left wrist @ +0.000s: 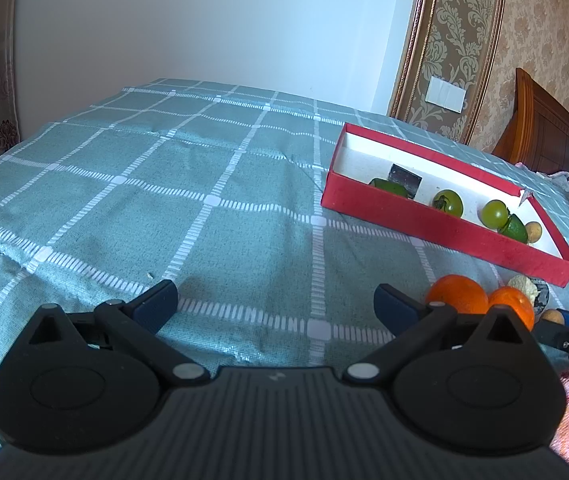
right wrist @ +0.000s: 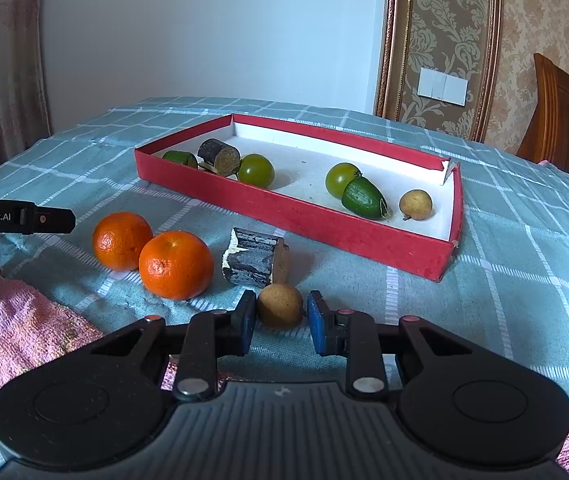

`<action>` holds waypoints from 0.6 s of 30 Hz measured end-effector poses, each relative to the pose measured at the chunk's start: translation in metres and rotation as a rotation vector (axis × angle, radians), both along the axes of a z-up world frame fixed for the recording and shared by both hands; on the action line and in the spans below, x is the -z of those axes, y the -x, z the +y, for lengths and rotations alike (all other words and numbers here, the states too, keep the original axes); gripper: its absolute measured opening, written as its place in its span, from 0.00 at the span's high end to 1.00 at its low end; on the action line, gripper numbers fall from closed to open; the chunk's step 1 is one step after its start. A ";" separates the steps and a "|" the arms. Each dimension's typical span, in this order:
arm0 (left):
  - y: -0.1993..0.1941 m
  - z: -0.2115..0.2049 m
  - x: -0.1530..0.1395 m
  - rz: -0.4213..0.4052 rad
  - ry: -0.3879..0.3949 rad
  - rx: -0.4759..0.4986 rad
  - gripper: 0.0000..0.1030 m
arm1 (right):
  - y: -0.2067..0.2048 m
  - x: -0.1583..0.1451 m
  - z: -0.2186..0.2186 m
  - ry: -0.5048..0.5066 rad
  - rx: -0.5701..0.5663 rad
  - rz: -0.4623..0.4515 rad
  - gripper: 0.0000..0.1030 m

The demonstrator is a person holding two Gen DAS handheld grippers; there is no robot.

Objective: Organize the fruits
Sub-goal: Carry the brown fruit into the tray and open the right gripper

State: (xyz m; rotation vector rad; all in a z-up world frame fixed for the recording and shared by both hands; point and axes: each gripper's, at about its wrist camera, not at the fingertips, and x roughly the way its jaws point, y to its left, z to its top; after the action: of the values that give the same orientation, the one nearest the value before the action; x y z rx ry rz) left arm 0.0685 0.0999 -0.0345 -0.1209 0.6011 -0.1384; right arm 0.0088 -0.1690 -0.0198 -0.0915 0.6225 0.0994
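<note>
Two hand-held grippers: right (right wrist: pixel 280 322) pinches a longan (right wrist: pixel 280 306) bound for the red box (right wrist: pixel 324 224), left (left wrist: pixel 276 300) waits spread.

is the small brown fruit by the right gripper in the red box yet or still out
Out. The small brown fruit sits on the cloth in front of the red box, with the right gripper shut on it, pads at either side.

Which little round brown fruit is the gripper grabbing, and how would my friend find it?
Look for the red box on the checked green cloth. In front of it, outside, lie two oranges and a dark sugarcane piece. Just nearer than the sugarcane, between the right gripper's blue pads, sits the brown fruit; its only twin lies inside the box.
</note>
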 end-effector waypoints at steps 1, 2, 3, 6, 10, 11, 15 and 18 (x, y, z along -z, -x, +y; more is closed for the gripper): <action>0.000 0.000 0.000 0.000 0.000 0.000 0.00 | 0.000 0.000 0.000 0.001 -0.001 0.000 0.73; 0.000 0.000 0.000 0.000 0.001 0.000 0.00 | 0.000 0.000 0.000 0.000 0.000 0.000 0.73; 0.000 0.000 0.000 0.000 0.000 0.000 0.00 | 0.000 0.000 0.000 0.000 0.000 0.000 0.73; 0.000 0.000 0.000 0.000 0.000 0.000 0.00 | 0.000 0.000 0.000 -0.001 0.001 0.000 0.73; 0.000 0.000 0.000 0.000 0.001 0.000 0.00 | 0.001 -0.001 -0.002 -0.007 0.001 0.003 0.73; 0.000 0.000 0.000 0.000 0.001 0.000 0.00 | 0.002 -0.001 -0.002 -0.012 0.003 0.004 0.73; 0.000 0.000 0.000 0.000 0.000 0.000 0.00 | 0.002 -0.006 -0.007 -0.012 0.013 -0.006 0.73; 0.000 0.000 0.000 0.000 0.001 0.000 0.00 | 0.001 -0.011 -0.015 -0.016 0.032 -0.017 0.73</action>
State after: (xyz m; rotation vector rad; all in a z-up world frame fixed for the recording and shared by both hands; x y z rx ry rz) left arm 0.0685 0.1000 -0.0344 -0.1218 0.6011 -0.1388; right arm 0.0078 -0.1839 -0.0085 -0.0670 0.6059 0.0723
